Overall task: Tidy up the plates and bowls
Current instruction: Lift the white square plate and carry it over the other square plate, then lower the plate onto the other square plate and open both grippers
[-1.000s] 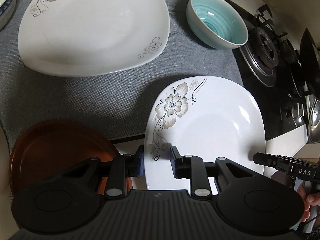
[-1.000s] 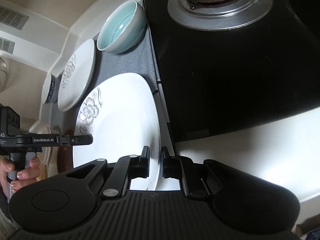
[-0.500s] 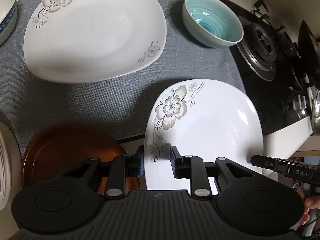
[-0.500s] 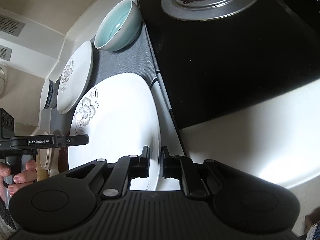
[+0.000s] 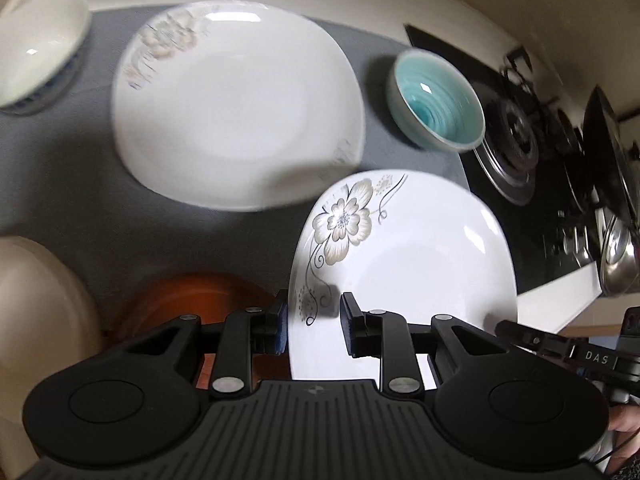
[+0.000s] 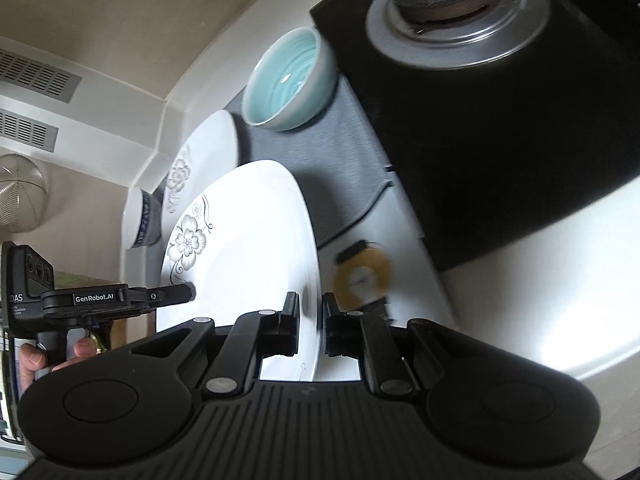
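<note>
A small white square plate with a flower print (image 5: 404,264) hangs lifted and tilted above the counter. My left gripper (image 5: 312,316) is shut on its left rim, beside the flower. My right gripper (image 6: 310,316) is shut on the opposite rim (image 6: 312,264); its tip (image 5: 504,326) shows in the left wrist view. A larger plate with the same flower print (image 5: 236,116) lies on the grey mat (image 5: 72,184). Beyond it a teal bowl (image 5: 438,100) stands near the hob. At the far left is a white bowl with a blue pattern (image 5: 40,52).
A brown plate (image 5: 196,296) and a cream dish (image 5: 36,312) lie under my left gripper. The black gas hob (image 6: 500,120) with its burner (image 6: 452,12) fills the right side. A yellow round thing (image 6: 362,276) lies on the white counter beside the held plate. A hand (image 6: 32,356) holds the left gripper's handle.
Both grippers have risen with the small plate, which now hangs clear of the counter. A yellow round thing has come into sight beside it in the right wrist view.
</note>
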`<state>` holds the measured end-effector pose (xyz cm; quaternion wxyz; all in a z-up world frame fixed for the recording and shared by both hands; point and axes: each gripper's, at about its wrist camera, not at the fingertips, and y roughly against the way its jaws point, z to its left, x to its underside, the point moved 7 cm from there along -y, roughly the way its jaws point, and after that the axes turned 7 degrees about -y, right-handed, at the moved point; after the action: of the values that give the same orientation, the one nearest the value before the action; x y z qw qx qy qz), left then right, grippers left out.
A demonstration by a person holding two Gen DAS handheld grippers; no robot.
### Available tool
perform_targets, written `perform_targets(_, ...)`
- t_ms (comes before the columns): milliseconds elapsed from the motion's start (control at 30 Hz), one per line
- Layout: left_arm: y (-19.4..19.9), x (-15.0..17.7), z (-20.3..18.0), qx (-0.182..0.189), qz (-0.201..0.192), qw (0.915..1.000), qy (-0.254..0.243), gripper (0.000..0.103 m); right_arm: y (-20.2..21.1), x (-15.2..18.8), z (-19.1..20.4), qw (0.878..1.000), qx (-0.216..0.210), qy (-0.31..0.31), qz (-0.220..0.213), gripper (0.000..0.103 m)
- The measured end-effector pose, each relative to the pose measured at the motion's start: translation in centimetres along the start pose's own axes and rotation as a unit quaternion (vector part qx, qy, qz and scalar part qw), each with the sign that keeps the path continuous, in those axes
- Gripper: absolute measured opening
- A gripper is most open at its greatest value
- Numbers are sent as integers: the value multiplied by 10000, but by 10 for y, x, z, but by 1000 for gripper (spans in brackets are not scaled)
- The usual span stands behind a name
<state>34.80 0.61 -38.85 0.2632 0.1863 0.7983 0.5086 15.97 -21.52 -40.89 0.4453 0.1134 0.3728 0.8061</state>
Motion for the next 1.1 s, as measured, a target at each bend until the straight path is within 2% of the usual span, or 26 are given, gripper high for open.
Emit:
perform_targets(267, 25, -19, 38, -255, -108, 9993, 253, 28, -39, -10, 34, 9997, -149, 44, 210, 12)
perform_targets(633, 28, -49, 93, -441, 23, 9964, 722, 28, -86, -33, 79, 9987, -148, 229, 419, 13)
perform_targets(900, 23, -71, 114, -702, 189, 9943, 786, 28, -106, -47, 98, 9985, -148, 330, 421, 13)
perform_targets(1100, 20, -85, 116, -793, 202, 9949, 583, 27, -114, -53, 98, 9990, -71, 250, 372, 13)
